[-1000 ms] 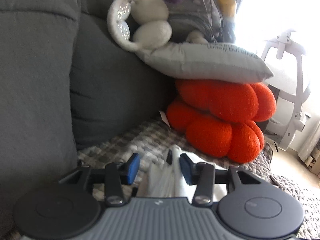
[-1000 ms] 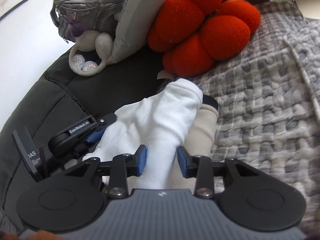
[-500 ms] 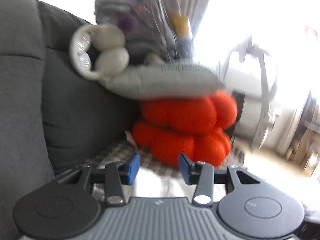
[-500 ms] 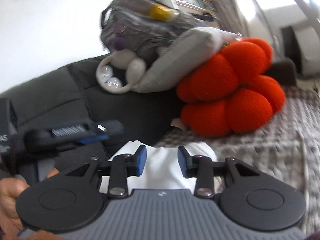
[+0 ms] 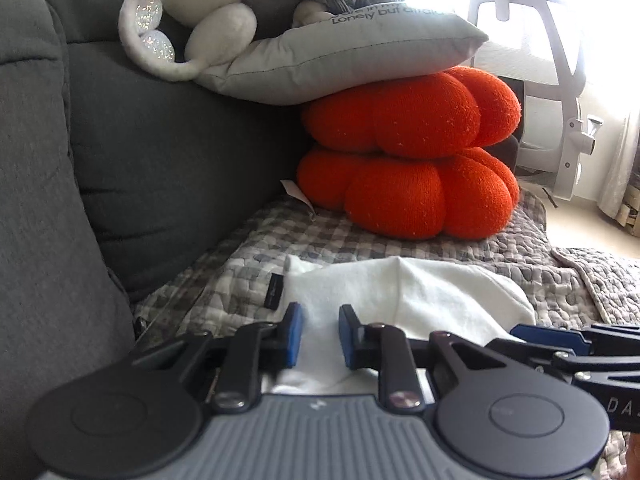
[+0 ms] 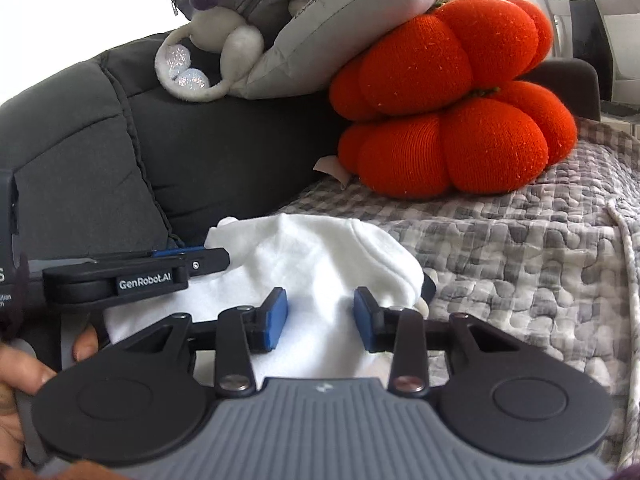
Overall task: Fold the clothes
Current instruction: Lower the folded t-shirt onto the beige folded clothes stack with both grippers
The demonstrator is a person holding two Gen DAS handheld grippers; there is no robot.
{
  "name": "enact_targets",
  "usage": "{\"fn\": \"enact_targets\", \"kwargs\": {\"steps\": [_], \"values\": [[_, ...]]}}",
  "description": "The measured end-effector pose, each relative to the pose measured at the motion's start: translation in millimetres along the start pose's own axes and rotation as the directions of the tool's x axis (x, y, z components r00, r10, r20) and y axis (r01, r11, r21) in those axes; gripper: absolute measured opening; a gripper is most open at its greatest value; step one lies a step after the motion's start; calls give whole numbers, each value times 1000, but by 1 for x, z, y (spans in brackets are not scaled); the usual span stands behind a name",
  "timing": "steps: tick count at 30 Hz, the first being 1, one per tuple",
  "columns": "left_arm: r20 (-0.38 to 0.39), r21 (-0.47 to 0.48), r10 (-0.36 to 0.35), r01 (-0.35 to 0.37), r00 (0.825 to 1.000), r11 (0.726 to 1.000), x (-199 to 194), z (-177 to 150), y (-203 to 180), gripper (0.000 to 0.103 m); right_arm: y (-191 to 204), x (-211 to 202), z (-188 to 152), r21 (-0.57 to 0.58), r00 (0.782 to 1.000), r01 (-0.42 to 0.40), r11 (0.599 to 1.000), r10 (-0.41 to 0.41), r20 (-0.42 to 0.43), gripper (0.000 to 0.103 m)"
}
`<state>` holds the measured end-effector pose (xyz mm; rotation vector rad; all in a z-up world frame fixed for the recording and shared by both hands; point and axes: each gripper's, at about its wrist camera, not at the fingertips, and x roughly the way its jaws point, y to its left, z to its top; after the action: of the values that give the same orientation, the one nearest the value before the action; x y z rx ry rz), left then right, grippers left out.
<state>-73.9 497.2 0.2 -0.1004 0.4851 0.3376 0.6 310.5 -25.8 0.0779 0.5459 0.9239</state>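
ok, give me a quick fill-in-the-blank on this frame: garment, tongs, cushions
1. The folded garment lying on the checked quilted blanket is ____ in colour.
2. The grey rectangular pillow with printed lettering rests on top of the ____ knitted pumpkin-shaped cushions.
3. The right tongs stand ____, their blue pads apart over the garment.
4. The left tongs have ____ gripped between their pads.

Missing words: white; orange; open; nothing
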Motion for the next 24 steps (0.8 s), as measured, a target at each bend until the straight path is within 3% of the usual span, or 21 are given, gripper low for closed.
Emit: {"fn": "enact_targets", "kwargs": {"steps": [6, 9, 10, 15, 19, 24], "values": [[6, 18, 24, -24, 1000, 1000, 0, 3, -7, 22, 0, -4, -3, -5, 1000, 4, 1000, -4, 8, 39], [3, 16, 44, -44, 999, 999, -17, 7, -12, 22, -7, -14, 0, 42, 1000, -16, 999, 15, 22, 41], [2, 14, 51, -51, 999, 999, -24, 9, -14, 22, -8, -22, 4, 60, 1000, -12, 998, 10, 28, 47], [-6, 8, 86, -86, 996, 996, -58, 17, -24, 28, -5, -53, 9, 32, 998, -6, 999, 4, 68, 47], [1, -20, 82, -82, 997, 996, -76, 3, -27, 28, 11, -58, 5, 7, 996, -79, 997, 79, 28, 31], [15, -44, 77, -77, 997, 996, -68, -22, -15, 26, 36, -54, -6, -125, 998, -68, 990, 67, -15, 26]]}}
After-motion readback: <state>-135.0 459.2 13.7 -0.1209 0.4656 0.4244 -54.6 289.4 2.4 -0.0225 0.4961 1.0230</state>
